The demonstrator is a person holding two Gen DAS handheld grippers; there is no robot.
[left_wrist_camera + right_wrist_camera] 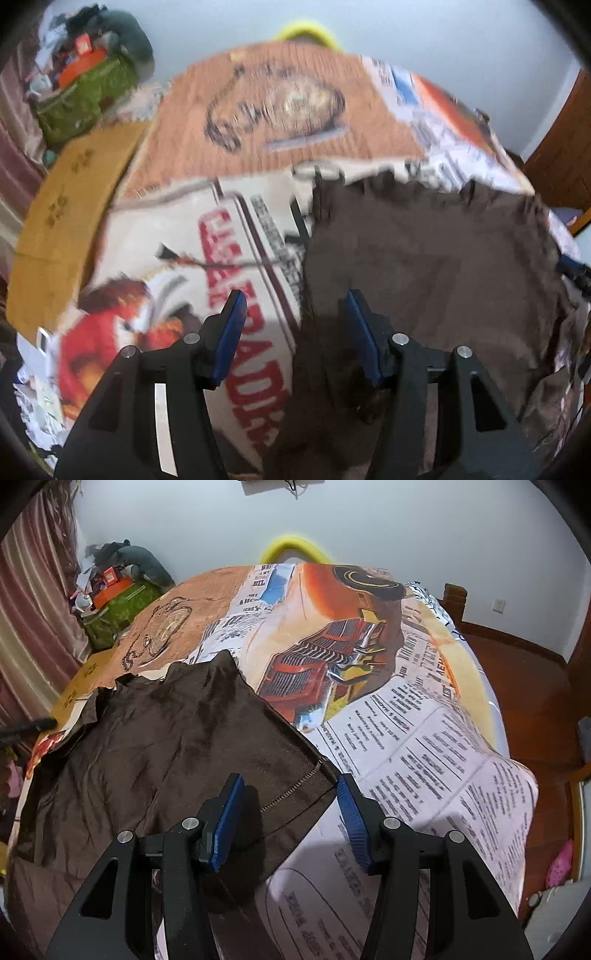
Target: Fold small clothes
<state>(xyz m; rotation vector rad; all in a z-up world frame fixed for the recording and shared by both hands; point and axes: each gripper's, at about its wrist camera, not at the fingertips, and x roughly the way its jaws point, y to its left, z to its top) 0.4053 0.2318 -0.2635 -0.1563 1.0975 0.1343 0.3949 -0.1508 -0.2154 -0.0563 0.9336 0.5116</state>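
Brown garment [155, 746] spread flat on the printed bedspread [424, 738], long side running away from both grippers. Hemmed corner right between the half-open fingers of the right gripper [291, 794] (not pinched yet). Left gripper [295, 314] also half open, over the left edge, holding nothing. No baskets in reach.

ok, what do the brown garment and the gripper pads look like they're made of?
Brown garment: soft matte knit or brushed fabric, probably; it creases loosely and has a stitched hem. Pads of the right gripper: blue, ribbed, likely rubber or soft plastic, on black matte plastic fingers.
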